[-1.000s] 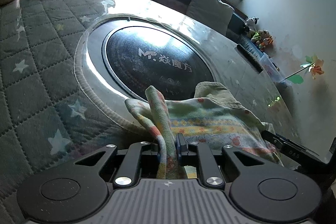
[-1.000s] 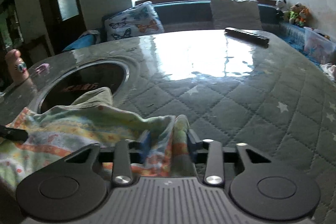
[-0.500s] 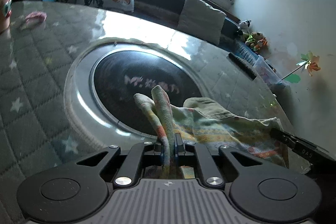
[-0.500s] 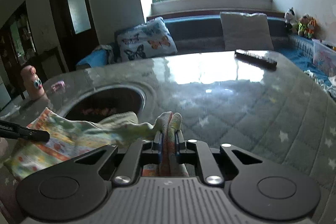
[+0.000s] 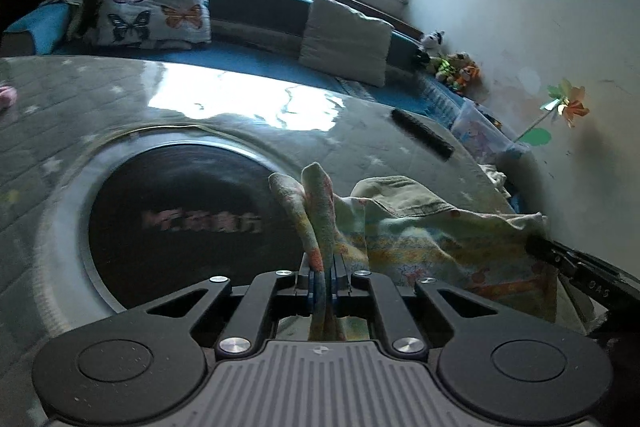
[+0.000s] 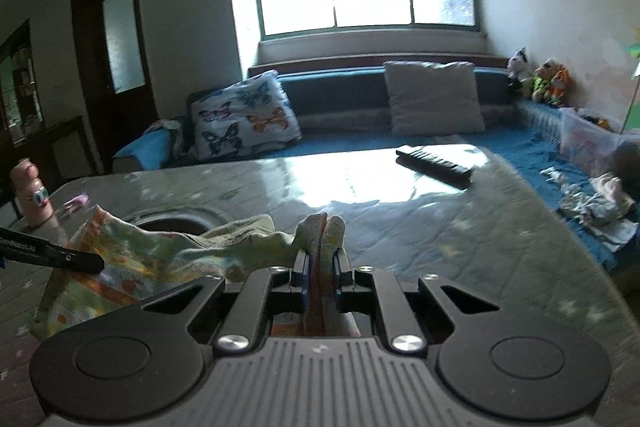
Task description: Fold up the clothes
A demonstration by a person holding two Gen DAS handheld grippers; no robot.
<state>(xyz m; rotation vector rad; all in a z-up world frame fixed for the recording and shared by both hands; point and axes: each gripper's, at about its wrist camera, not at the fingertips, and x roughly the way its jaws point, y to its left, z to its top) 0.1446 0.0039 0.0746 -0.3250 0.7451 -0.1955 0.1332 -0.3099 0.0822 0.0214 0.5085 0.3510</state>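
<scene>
Cloth fills the jaws of both tools. The left gripper (image 5: 325, 281) is clamped on a bunched edge of the patterned garment (image 5: 436, 247), and a folded tuft of the fabric stands up out of its closed blue pads. The right gripper (image 6: 321, 279) is likewise clamped on another bunched edge of the garment (image 6: 132, 259), with a small rounded fold poking up between its pads.

Both grippers point forward and roughly level over the tabletop (image 6: 440, 235), side by side, so that the garment is stretched between them above the quilted, star-printed cover. In the left wrist view a finger of the right gripper enters from the right edge at the garment's far corner; in the right wrist view a dark finger of the left gripper enters from the left edge. The fabric sags in the middle, and an olive-green part of it shows at the top.

Under the garment's left part lies the round dark inset (image 5: 180, 223) in the tabletop. A black remote control (image 6: 434, 161) lies farther back, well apart from the cloth. A butterfly cushion (image 6: 244, 117) leans on the blue sofa behind.
</scene>
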